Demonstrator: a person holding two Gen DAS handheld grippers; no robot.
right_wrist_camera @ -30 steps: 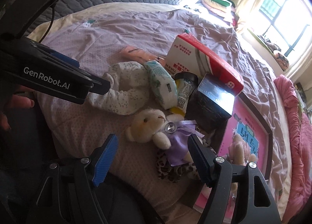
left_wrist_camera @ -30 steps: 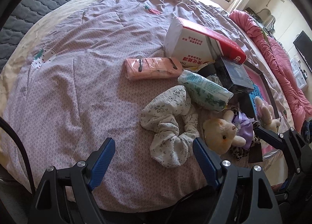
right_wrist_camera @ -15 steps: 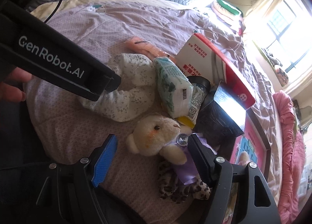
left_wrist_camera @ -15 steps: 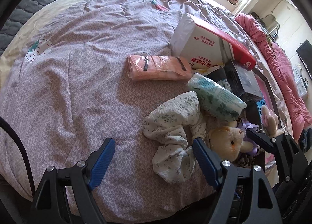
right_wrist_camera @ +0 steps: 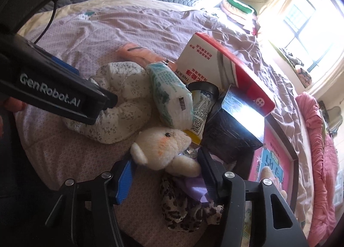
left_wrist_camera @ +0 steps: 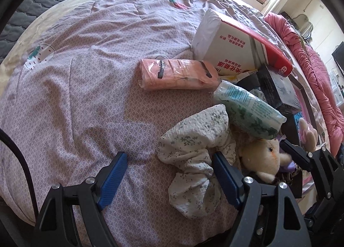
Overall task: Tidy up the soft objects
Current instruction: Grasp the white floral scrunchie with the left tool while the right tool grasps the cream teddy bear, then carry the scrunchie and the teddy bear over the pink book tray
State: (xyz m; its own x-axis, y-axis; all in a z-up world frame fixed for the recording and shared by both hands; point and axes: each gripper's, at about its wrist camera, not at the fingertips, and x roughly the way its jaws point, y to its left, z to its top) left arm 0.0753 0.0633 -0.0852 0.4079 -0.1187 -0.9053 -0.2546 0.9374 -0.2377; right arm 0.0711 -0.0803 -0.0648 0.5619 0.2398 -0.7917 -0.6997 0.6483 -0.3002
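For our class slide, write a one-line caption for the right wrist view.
Right gripper closing around a cream plush toy among clutter on a bed.

Black box (right_wrist_camera: 234, 126) hides the pink book (right_wrist_camera: 273, 161) (lower corner).

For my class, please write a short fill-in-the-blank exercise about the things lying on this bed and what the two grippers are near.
1. The right gripper is closing with the plush ____ between its fingers.
2. The green-printed tissue pack lies partly on the floral ____.
3. The peach pouch lies just in front of the white and ____ box.
4. The bed cover is mostly ____ in colour.

Missing words: bear; scrunchie; red; purple
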